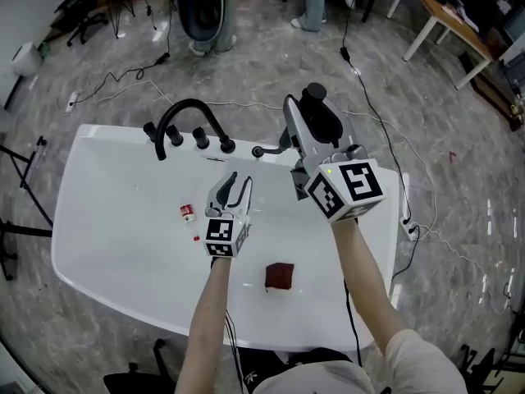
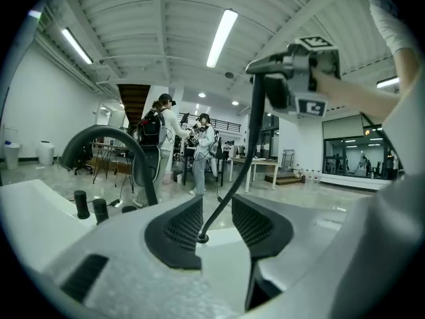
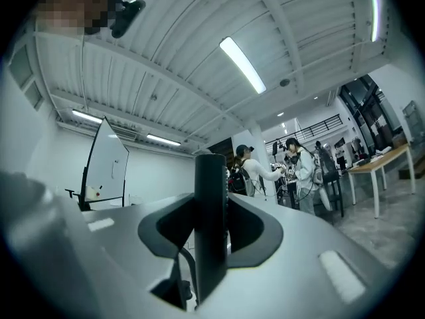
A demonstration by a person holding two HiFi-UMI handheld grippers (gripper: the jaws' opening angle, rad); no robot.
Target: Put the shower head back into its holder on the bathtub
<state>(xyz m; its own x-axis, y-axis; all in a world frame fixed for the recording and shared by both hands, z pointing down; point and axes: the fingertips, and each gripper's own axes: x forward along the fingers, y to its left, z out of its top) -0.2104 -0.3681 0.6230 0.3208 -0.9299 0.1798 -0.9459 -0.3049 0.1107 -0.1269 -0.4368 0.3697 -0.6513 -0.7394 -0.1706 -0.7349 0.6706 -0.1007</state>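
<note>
**Head view.** The right gripper [image 1: 305, 144] carries a cube with black-and-white square markers. It pinches the black hand-held shower head [image 1: 320, 117] at the far right rim of the glossy white bathtub [image 1: 98, 195]. Just left of this gripper a small black fitting [image 1: 257, 151] sits on the rim. Further left are three black knobs [image 1: 201, 138] and the arched black faucet [image 1: 184, 109].

The left gripper [image 1: 235, 185], with its own marker cube, hovers over the basin with jaws spread and nothing pinched. Just to its left lies a small red-and-white bottle [image 1: 188, 213] whose label is too small to read. Nearer the person and to its right lies a dark red cube [image 1: 280, 276]. A grey marbled floor [image 1: 459, 245] strewn with cables surrounds the tub.

**Left gripper view.** The jaws stand apart. A thin black hose [image 2: 249, 158] shows through the gap, rising from a round fitting on the white deck ahead to the shower head, up and to the right. The room is a large hall with a white ribbed ceiling and strip lights [image 2: 222, 38]. Standing people [image 2: 159, 145] are ahead.

**Right gripper view.** Both pads press on the smooth matte black handle, which stands upright between them. Beyond, a white panel [image 3: 106, 165] on a stand is to the left and a wooden table [image 3: 378, 161] is to the far right.
</note>
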